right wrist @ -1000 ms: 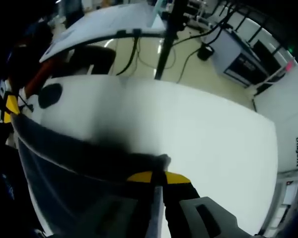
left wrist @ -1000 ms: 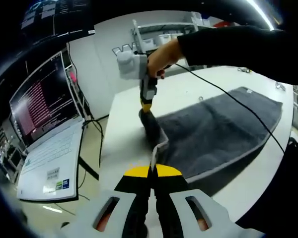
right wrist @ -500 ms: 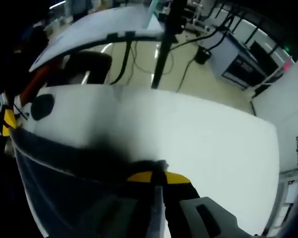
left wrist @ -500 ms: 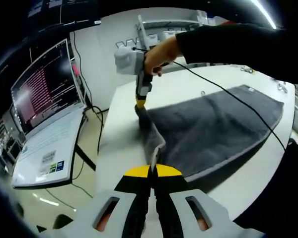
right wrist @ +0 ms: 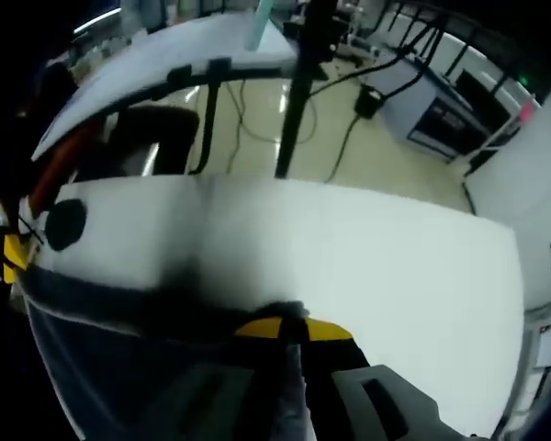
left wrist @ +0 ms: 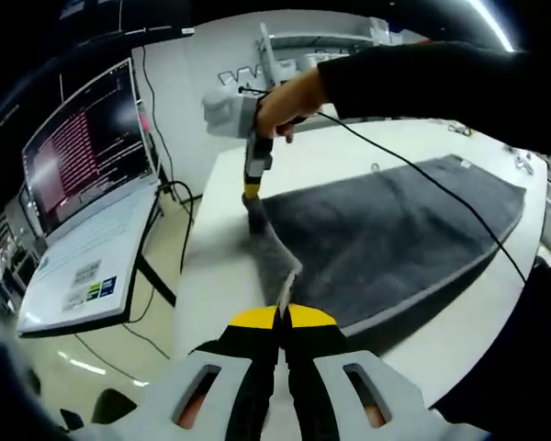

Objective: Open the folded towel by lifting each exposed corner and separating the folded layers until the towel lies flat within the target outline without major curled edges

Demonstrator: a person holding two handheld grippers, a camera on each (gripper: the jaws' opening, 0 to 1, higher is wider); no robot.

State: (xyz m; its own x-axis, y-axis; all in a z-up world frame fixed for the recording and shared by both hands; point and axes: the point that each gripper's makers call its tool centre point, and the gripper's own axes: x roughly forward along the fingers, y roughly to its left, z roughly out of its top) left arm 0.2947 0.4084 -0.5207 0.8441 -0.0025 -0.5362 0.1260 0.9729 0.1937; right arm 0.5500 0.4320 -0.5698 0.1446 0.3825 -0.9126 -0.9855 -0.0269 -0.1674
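Note:
A dark grey towel (left wrist: pixel 395 230) with a pale hem lies spread over the white table (left wrist: pixel 367 152). My left gripper (left wrist: pixel 278 317) is shut on the towel's near corner, which rises between its yellow tips. At the far end of the same short edge, a hand holds my right gripper (left wrist: pixel 250 197) pointing down, shut on the other corner. In the right gripper view, my right gripper (right wrist: pixel 283 326) pinches that corner above the table (right wrist: pixel 376 266). The towel (right wrist: pixel 119 367) runs off to the lower left, where my left gripper (right wrist: pixel 9 257) shows at the edge.
An open laptop (left wrist: pixel 83 266) with red text on its screen (left wrist: pixel 73 152) sits on a stand left of the table. A black cable (left wrist: pixel 422 175) trails from the right gripper across the towel. Shelving (left wrist: pixel 303 55) stands behind. Cables and a stand leg (right wrist: pixel 294 92) cross the floor.
The right gripper has drawn its corner farther from the left gripper, toward the table's edge. The towel's short edge between them is now stretched straighter. Both stay shut.

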